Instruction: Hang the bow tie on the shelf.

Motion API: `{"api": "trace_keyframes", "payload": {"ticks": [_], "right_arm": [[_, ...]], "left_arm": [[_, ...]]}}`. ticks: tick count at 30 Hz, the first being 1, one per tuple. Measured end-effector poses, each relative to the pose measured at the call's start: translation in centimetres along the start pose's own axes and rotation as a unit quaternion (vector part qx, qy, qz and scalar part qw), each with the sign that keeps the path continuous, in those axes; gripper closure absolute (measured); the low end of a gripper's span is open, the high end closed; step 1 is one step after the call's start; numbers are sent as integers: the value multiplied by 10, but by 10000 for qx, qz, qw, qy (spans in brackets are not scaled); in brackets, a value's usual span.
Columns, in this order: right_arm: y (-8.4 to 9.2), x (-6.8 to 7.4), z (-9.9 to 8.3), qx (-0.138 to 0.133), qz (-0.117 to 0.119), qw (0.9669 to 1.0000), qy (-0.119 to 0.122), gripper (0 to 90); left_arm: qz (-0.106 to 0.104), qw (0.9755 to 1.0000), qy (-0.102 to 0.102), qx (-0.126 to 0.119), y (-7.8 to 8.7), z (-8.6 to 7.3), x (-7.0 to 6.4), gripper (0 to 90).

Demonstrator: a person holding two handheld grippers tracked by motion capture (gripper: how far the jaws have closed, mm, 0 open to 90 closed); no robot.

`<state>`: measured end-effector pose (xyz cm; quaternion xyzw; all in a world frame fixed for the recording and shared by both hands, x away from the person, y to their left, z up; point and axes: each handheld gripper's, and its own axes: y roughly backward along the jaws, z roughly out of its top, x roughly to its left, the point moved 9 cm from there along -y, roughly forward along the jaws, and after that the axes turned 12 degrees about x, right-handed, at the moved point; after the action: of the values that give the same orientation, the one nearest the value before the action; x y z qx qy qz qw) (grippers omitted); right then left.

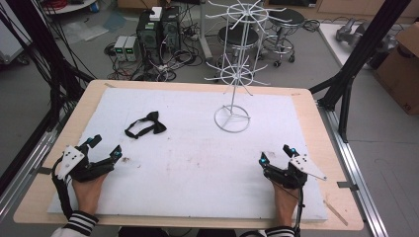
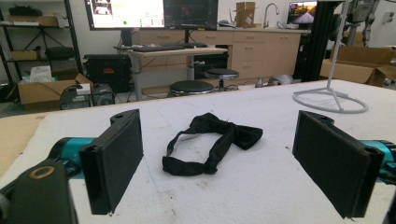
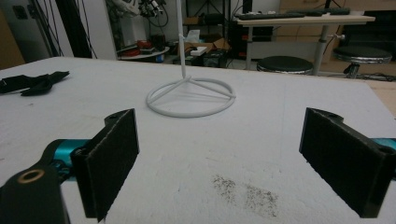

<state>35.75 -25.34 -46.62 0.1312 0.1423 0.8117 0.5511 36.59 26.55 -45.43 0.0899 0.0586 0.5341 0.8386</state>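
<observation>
A black bow tie (image 1: 146, 125) with its strap looped lies flat on the white mat (image 1: 197, 158), left of centre. The left gripper view has the bow tie (image 2: 212, 142) straight ahead, a short way beyond the jaws. A white wire display rack (image 1: 236, 69) stands on a ring base (image 1: 231, 119) at the back centre; that ring base (image 3: 190, 97) lies ahead in the right gripper view. My left gripper (image 1: 104, 146) rests open at the mat's near left, nothing between its jaws. My right gripper (image 1: 276, 153) rests open at the near right, also holding nothing.
The mat covers a wooden table (image 1: 316, 113). Black frame posts (image 1: 363, 44) rise at the right and left sides. Stools (image 1: 281, 29), computers (image 1: 158, 29) and cables lie on the floor beyond the far edge. A cardboard box (image 1: 402, 64) sits at far right.
</observation>
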Motion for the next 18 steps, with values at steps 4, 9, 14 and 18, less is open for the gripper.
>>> {"api": "trace_keyframes", "payload": {"ticks": [4,9,14,18], "right_arm": [[0,-1,0,-18,-24,10000,-12,109],[0,-1,1,-25,-26,10000,-9,109],[0,0,0,0,-14,10000,-20,109],[0,0,0,-7,-22,10000,27,109]], "left_arm": [[7,10000,48,3,0,0,1,162],[-13,10000,55,-6,0,0,1,157],[-14,9996,219,188,-2,-1,5,151],[-103,9994,125,314,-5,6,4,151]]}}
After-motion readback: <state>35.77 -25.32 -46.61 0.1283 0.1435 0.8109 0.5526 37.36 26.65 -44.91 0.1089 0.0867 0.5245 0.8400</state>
